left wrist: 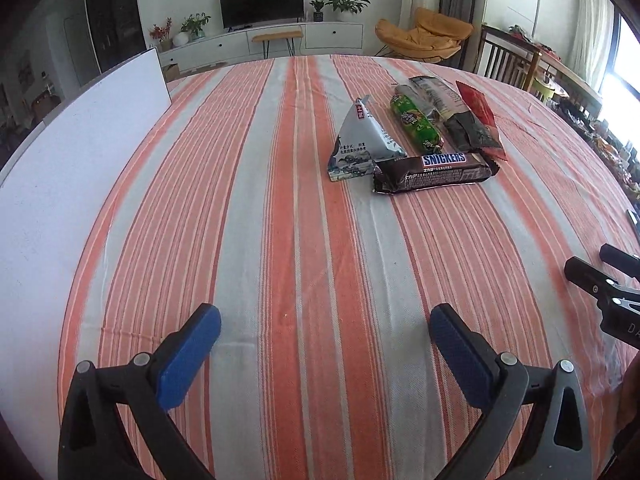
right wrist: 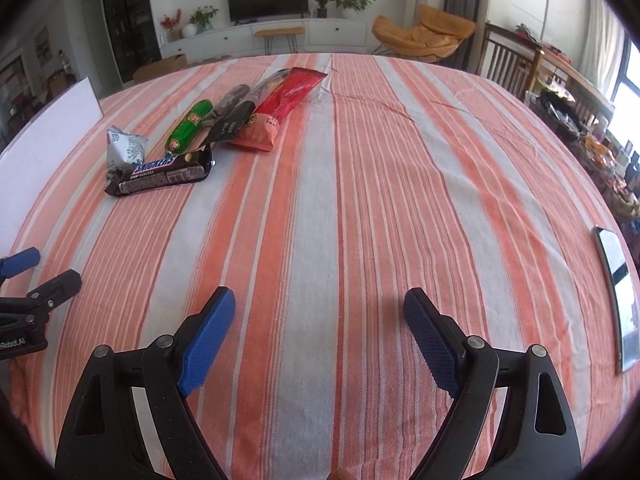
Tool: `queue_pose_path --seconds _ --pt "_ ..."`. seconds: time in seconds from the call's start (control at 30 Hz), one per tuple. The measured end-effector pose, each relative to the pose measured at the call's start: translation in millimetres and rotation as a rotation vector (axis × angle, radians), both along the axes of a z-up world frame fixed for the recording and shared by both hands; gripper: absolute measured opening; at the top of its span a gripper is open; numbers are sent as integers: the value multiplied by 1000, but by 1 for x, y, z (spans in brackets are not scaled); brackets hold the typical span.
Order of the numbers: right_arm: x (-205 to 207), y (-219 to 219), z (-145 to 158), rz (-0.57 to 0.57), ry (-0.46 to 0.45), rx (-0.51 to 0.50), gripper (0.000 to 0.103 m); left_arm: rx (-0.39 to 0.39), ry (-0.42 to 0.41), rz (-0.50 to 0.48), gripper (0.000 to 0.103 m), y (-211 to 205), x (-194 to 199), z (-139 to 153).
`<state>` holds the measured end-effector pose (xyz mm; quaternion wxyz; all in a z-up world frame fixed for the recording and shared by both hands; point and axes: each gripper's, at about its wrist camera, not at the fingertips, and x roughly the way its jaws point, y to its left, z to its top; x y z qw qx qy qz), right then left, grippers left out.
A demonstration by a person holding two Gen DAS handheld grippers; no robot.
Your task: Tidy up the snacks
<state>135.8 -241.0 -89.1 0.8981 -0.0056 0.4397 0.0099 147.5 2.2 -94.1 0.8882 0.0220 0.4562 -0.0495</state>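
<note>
Five snacks lie bunched together on the far half of the striped tablecloth (left wrist: 280,240), ahead of both grippers and well apart from them. Nearest is a dark brown Snickers bar (left wrist: 434,173) lying crosswise, its wrapper ends crimped. Touching its left end is a grey pyramid-shaped packet (left wrist: 362,142) printed with a blue-and-white landscape. Behind the bar a green sausage-shaped tube (left wrist: 416,120) lies lengthwise, then a long dark packet (left wrist: 460,120) with a pale upper half, and a red-and-orange packet (right wrist: 280,114) on the right; how far these last three overlap is hard to judge from either view. The left gripper (left wrist: 326,326) is spread wide with nothing between its blue pads, low over the cloth; the right gripper (right wrist: 319,312) is likewise released and empty. The cloth runs in orange, grey and white stripes. A white board (left wrist: 80,152) stands along its left edge, and a phone (right wrist: 618,296) lies near the right edge. Beyond are a television (left wrist: 261,2) on a white cabinet, potted plants and an orange lounge chair (left wrist: 424,34).
</note>
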Motion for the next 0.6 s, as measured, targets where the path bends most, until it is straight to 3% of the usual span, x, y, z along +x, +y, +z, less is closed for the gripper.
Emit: queue_pose_path --seconds 0.6 --pt "0 -1 0 -7 3 0 93 -1 0 1 103 0 -1 0"
